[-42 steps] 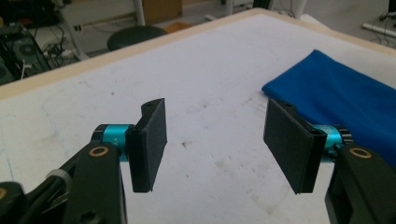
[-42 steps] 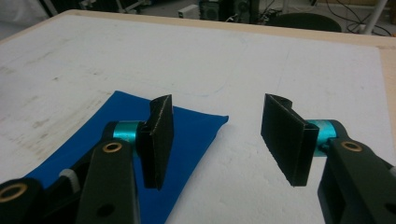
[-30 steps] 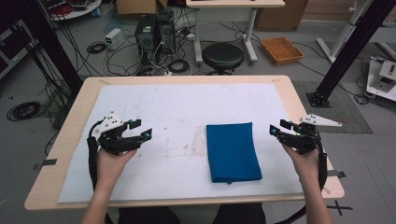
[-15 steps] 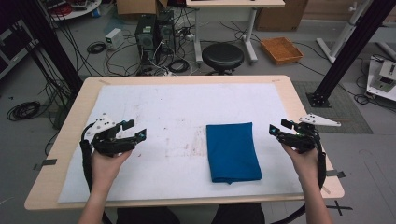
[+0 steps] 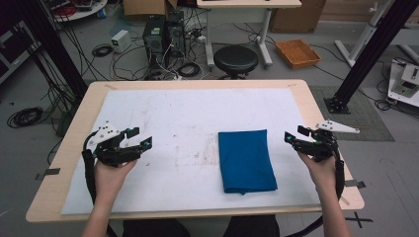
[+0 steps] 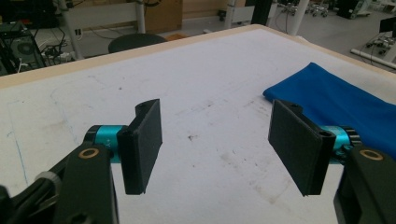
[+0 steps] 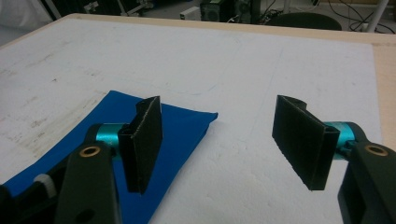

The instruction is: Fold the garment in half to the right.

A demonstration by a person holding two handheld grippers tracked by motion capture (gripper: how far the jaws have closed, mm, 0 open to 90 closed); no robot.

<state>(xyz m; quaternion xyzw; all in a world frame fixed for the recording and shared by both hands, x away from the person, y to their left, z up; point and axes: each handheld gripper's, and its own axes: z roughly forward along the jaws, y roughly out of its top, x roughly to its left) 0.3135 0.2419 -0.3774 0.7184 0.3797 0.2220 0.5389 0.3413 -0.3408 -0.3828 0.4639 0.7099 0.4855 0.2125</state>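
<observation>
Change: the left tool [image 5: 141, 138] has drifted a little toward the counter's left edge since the earlier frames; the right tool [image 5: 292, 136] sits where it was; both sets of jaws have just been opening, with nothing between them.
Left tool: held in the person's left hand [image 5: 109, 173] near the front left of the counter, jaws spread wide and empty, pointing across the sheet toward the cloth.
Right tool: held in the right hand [image 5: 321, 170] at the counter's right edge, jaws wide apart and empty, aimed left at the cloth.
Cloth: a folded blue cloth [image 5: 245, 160] lies flat on the white sheet [image 5: 173, 113], right of centre, just beside the right tool and well apart from the left one.
Counter: the wooden counter [image 5: 64, 195] carries the sheet.
Beyond: a black stool [image 5: 235, 59] stands on the floor past the far edge.
</observation>
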